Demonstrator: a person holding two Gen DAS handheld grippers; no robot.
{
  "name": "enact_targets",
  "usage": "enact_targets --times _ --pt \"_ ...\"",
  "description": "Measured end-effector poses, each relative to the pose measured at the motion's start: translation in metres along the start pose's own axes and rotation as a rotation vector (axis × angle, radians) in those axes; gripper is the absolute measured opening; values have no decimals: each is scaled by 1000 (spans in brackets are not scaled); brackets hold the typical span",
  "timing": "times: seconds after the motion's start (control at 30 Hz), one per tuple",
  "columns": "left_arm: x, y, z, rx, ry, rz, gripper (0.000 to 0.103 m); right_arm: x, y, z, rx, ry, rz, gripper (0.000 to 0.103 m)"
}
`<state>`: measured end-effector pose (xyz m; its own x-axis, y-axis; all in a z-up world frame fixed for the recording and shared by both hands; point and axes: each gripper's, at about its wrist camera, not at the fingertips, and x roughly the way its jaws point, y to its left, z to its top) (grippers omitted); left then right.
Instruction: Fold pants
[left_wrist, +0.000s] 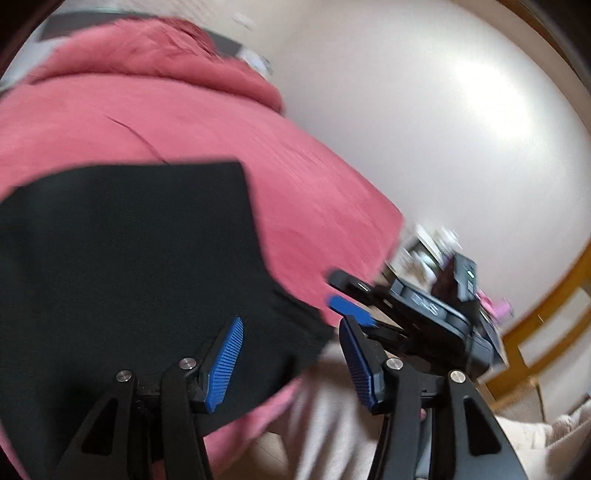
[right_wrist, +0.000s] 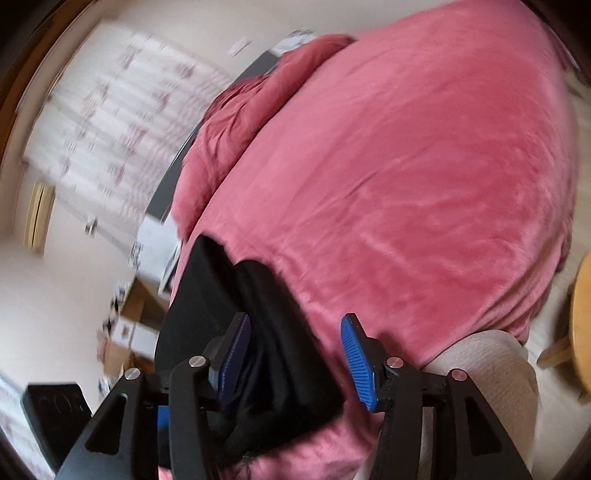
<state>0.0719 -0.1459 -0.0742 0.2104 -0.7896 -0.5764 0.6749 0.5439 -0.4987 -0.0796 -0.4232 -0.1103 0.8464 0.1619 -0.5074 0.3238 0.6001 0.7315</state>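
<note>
Left wrist view: the left tool (left_wrist: 291, 354), its ribbed blue pads spread with nothing pinched between them, hangs over the near right corner of the flat, black, folded fabric pants (left_wrist: 125, 258), which stretch ahead and to its left across the pink plush bed cover (left_wrist: 184, 122); the right tool (left_wrist: 351, 306) lies just to its right. Right wrist view: the right tool (right_wrist: 295, 358) stands part open and empty, the stacked pants edge (right_wrist: 258, 332) running forward beside its left pad, so it is judged nearer that edge.
</note>
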Motion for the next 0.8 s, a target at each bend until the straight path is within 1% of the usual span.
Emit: enact_targets --times 0.07,0.17,0.2,0.27,0.3,0.33,0.37,0.4,0.43,0.5,0.57,0.63,0.73,0.8 --pt "-22 10 -3 4 -62 78 55 2 10 -4 -39 35 16 53" --pt "-48 27 -11 29 -116 262 55 10 19 -13 -59 110 10 54" --pt "-54 34 -16 41 -126 339 55 14 20 -16 -51 139 12 54" --pt "-57 41 -25 50 -122 433 55 22 23 -22 -48 178 4 55" --pt "-59 46 -31 40 -112 481 55 24 26 -23 -60 181 -10 55" --pt "-58 50 -36 26 -101 499 55 27 31 -26 -102 189 -38 53" --pt "-55 51 -40 15 -92 500 55 31 39 -28 -157 195 -68 39" --pt "-48 51 -44 8 -79 500 55 34 45 -29 -201 206 -86 21" --pt "-44 50 -46 12 -70 510 55 35 50 -29 -230 216 -85 18" --pt "-53 51 -45 30 -72 525 56 29 60 -25 -265 189 -96 15" --pt "-54 41 -43 53 -87 526 56 17 69 -19 -286 147 -96 15" --pt "-53 37 -43 71 -92 525 56 11 71 -15 -287 128 -99 15" --pt "-44 43 -44 85 -48 550 56 19 59 -19 -265 164 -135 15" --pt "-35 46 -50 103 -19 580 56 33 42 -26 -215 227 -162 16"
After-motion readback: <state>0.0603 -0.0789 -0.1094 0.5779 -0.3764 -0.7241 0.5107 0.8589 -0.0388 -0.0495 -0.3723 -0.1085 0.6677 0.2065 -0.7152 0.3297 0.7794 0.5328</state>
